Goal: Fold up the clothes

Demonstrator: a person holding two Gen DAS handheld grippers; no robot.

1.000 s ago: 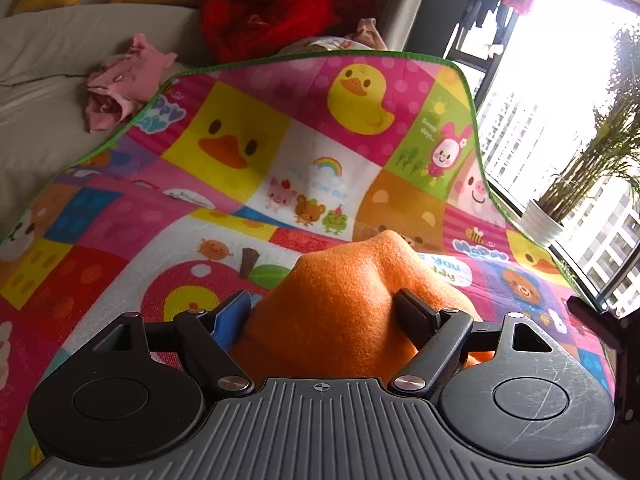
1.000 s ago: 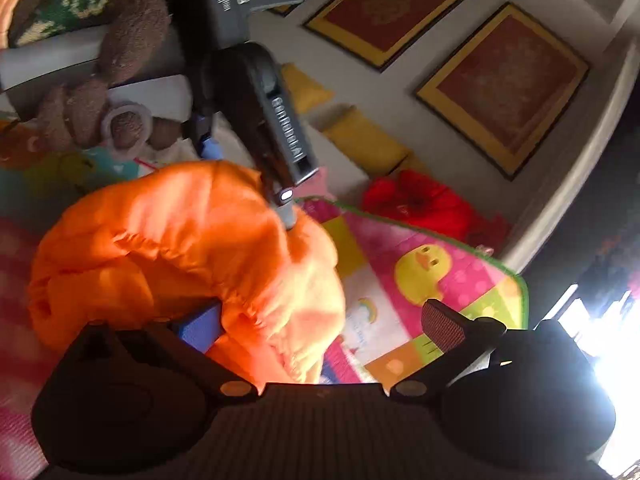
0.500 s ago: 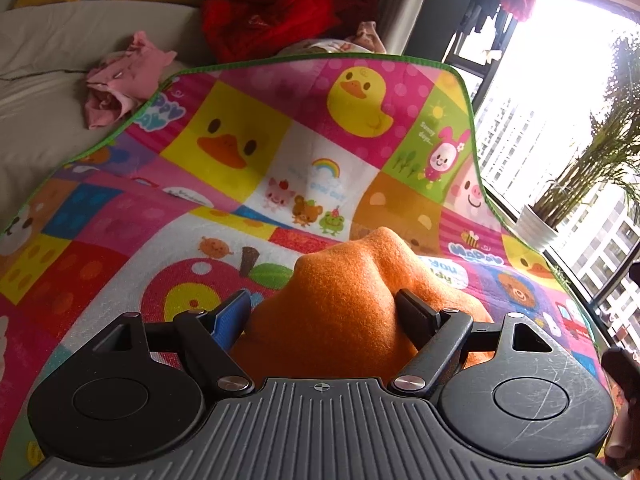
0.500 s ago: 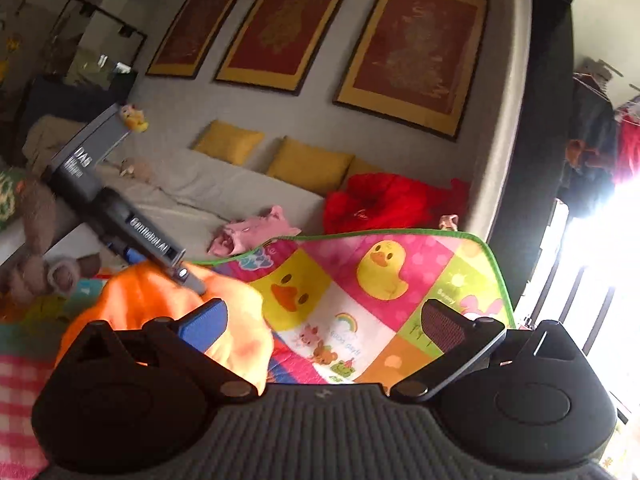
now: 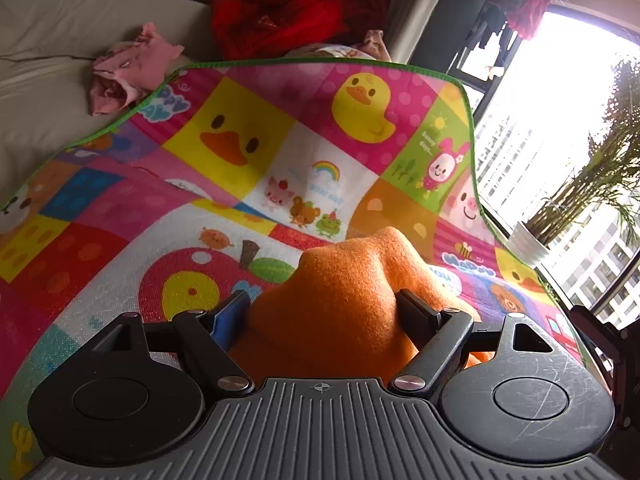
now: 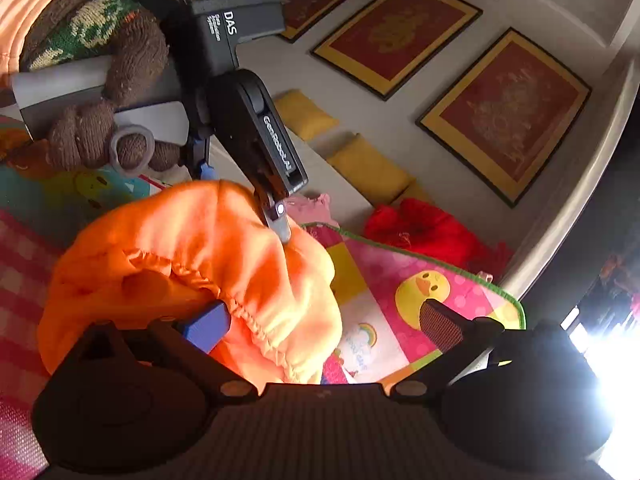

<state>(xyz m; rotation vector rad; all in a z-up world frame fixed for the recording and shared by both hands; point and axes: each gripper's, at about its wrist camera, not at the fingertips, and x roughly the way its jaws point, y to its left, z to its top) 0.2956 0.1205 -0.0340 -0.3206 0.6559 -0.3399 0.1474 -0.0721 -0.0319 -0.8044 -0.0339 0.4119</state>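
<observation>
An orange fleece garment [image 5: 352, 300] bulges up between the fingers of my left gripper [image 5: 320, 308], which is shut on it above the colourful play mat [image 5: 240, 152]. In the right wrist view the same garment [image 6: 192, 264] hangs bunched, its elastic hem facing me, held from above by the left gripper [image 6: 280, 216]. My right gripper [image 6: 324, 320] is open; its blue finger [image 6: 204, 326] touches the hem, its other finger stands free over the mat [image 6: 400, 280].
A pink garment [image 5: 128, 68] and a red garment [image 5: 280, 12] lie on the grey sofa [image 5: 60, 32] behind the mat. Yellow cushions [image 6: 360, 164] lean on the wall. A potted plant [image 5: 560, 216] stands by the window at the right.
The right gripper swung up and away half a second ago, then came back close under the garment's hem. The left gripper holds the garment almost still.
</observation>
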